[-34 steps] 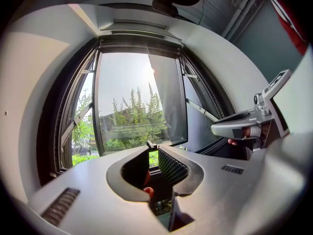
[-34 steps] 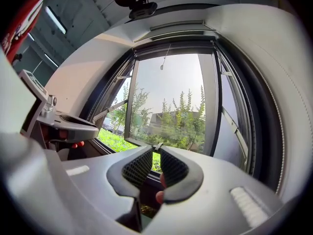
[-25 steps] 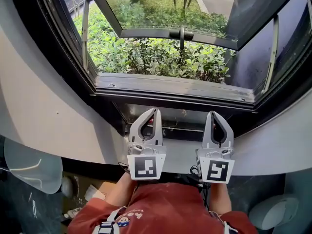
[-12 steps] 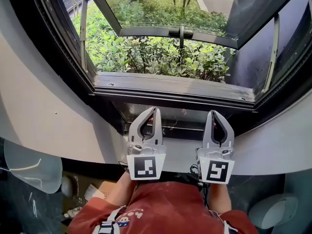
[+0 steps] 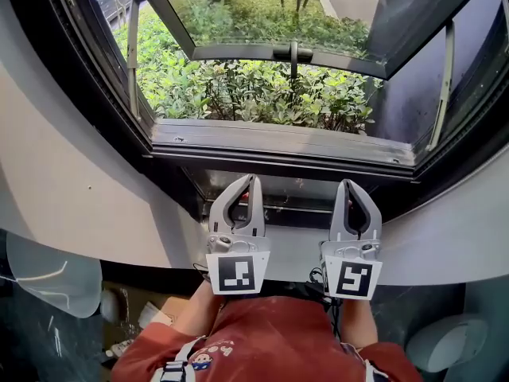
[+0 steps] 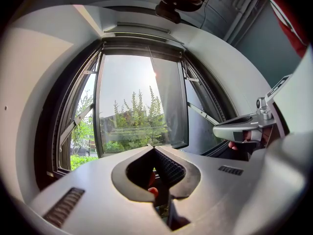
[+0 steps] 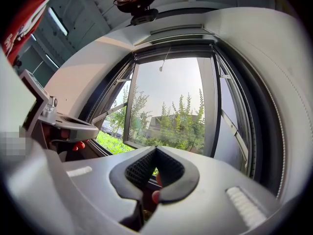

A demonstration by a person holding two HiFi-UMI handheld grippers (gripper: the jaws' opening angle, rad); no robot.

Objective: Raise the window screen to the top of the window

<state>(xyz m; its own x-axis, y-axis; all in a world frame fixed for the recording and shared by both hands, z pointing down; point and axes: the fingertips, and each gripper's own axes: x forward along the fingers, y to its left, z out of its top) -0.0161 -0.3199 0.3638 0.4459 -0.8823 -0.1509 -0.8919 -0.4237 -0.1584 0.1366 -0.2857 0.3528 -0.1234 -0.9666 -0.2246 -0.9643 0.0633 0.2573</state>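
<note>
In the head view my left gripper (image 5: 256, 180) and right gripper (image 5: 347, 185) are held side by side just in front of the dark window sill (image 5: 278, 146). Both are shut with nothing between the fingers. The left gripper view shows its tips (image 6: 152, 148) meeting in front of the window opening, and the right gripper view shows the same for the right gripper (image 7: 155, 148). No mesh spans the opening. A pale bar (image 7: 176, 32) runs along the top of the frame, and a thin cord with a small pull (image 7: 161, 67) hangs below it.
The glass sash (image 5: 270, 14) is pushed outward, its handle (image 5: 294, 54) on the lower rail and stay arms (image 5: 441, 86) at the sides. Green bushes (image 5: 254, 94) lie below outside. Curved white wall flanks the frame. Pale rounded objects sit at the floor's left (image 5: 48, 273) and right (image 5: 445, 344).
</note>
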